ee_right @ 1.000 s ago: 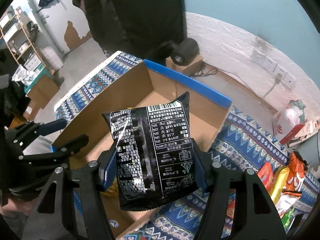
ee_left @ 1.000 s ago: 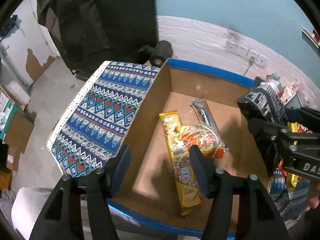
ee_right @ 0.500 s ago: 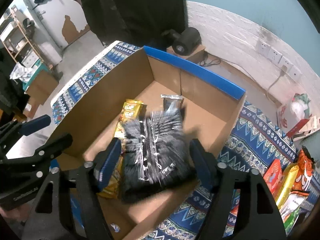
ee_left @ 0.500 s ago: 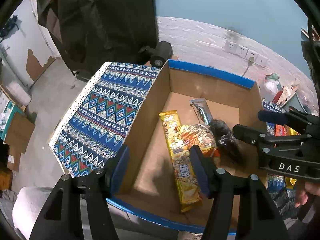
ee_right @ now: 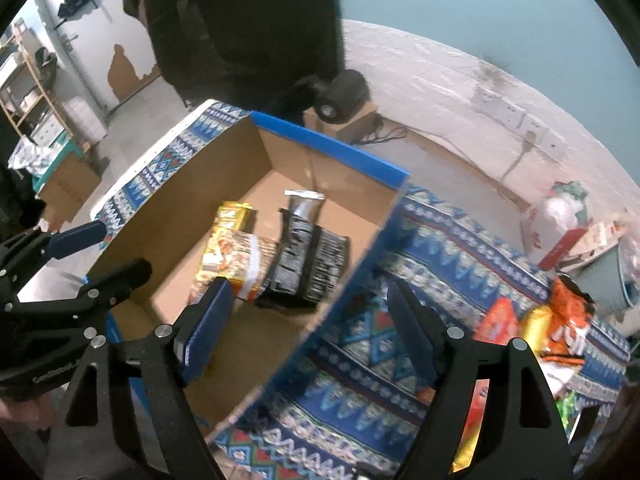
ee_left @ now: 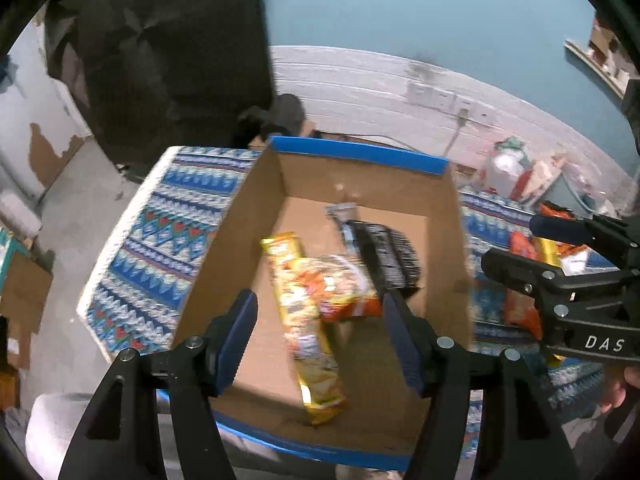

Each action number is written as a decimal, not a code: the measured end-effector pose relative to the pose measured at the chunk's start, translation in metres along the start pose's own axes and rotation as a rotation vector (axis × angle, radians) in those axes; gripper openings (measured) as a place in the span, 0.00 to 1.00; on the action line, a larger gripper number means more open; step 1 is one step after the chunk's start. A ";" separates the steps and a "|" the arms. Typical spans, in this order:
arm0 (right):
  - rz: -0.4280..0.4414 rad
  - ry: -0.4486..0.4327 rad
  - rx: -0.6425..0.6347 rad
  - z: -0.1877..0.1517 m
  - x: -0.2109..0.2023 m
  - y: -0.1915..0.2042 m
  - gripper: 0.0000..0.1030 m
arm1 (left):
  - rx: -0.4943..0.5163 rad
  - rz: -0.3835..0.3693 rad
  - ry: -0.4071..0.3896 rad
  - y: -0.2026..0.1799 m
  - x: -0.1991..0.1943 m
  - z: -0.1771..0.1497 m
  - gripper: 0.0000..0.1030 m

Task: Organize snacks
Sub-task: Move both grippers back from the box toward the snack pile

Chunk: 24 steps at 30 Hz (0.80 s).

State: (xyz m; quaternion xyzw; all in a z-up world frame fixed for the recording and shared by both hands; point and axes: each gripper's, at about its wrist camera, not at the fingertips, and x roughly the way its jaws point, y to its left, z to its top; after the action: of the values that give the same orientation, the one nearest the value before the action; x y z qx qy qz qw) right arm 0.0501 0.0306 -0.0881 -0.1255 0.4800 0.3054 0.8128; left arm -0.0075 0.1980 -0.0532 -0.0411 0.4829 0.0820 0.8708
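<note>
A cardboard box with a blue rim (ee_left: 356, 156) (ee_right: 328, 148) sits on a patterned blue cloth. Inside lie a long yellow snack pack (ee_left: 308, 344) (ee_right: 228, 220), an orange bag (ee_left: 340, 284) (ee_right: 236, 264), a silver wrapper (ee_left: 340, 212) (ee_right: 304, 200) and a black snack bag (ee_left: 388, 256) (ee_right: 308, 268). My left gripper (ee_left: 320, 332) is open and empty over the box's near side. My right gripper (ee_right: 308, 328) is open and empty above the box's right wall; it also shows at the right of the left wrist view (ee_left: 536, 248).
Several loose snack bags, orange, red and yellow, lie on the cloth right of the box (ee_right: 552, 320) (ee_left: 524, 280). A black round device (ee_right: 344, 92) stands beyond the box. A white wall with sockets (ee_right: 500, 112) runs behind. Cardboard boxes and shelves stand on the floor at left.
The right gripper opened and dropped the black snack bag into the box, then drew back to the right. The left gripper stayed open over the box.
</note>
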 end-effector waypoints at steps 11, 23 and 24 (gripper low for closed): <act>-0.075 -0.005 0.105 -0.035 -0.037 -0.061 0.77 | 0.100 -0.058 0.000 -0.061 -0.003 0.004 0.65; -0.151 0.014 0.223 -0.083 -0.063 -0.134 0.77 | 0.243 -0.127 0.042 -0.132 0.003 -0.007 0.65; -0.157 0.020 0.231 -0.089 -0.064 -0.140 0.77 | 0.255 -0.138 0.052 -0.137 0.005 -0.010 0.65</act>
State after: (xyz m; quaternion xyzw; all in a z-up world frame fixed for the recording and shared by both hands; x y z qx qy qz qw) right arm 0.0513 -0.1468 -0.0906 -0.0713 0.5086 0.1823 0.8384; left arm 0.0117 0.0625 -0.0635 0.0345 0.5079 -0.0413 0.8597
